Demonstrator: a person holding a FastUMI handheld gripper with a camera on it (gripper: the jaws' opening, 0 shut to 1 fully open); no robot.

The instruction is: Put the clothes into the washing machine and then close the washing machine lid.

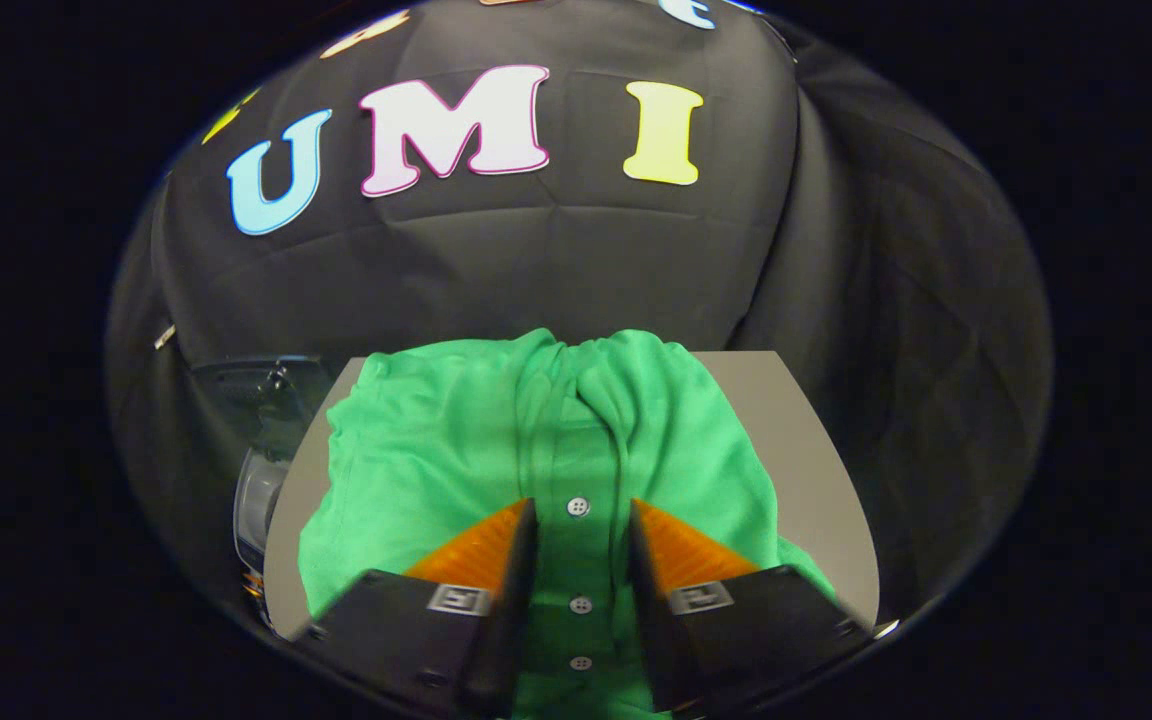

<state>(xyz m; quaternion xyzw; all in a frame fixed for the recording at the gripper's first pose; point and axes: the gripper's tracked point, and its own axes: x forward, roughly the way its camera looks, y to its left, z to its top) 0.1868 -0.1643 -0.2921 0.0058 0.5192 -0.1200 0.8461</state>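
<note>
Tongs [581, 515] part-spread astride green shirt [416, 460] placket on table [816, 470]; perhaps washing machine [261, 430] beside.

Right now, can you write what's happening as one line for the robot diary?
stage: picking up | tool: open, fingers either side of button strip | green shirt: flat on table | washing machine: beside table, no clothes in yet

Green shirt [456, 470]: we lose its near hem under the gripper [581, 510] bodies; the fingers straddle the button placket and whether they touch cloth is unclear. Table [796, 440] mostly covered by the shirt. Beyond its left edge, a dim machine [261, 440], perhaps the washing machine, half hidden, lid state unreadable.
</note>
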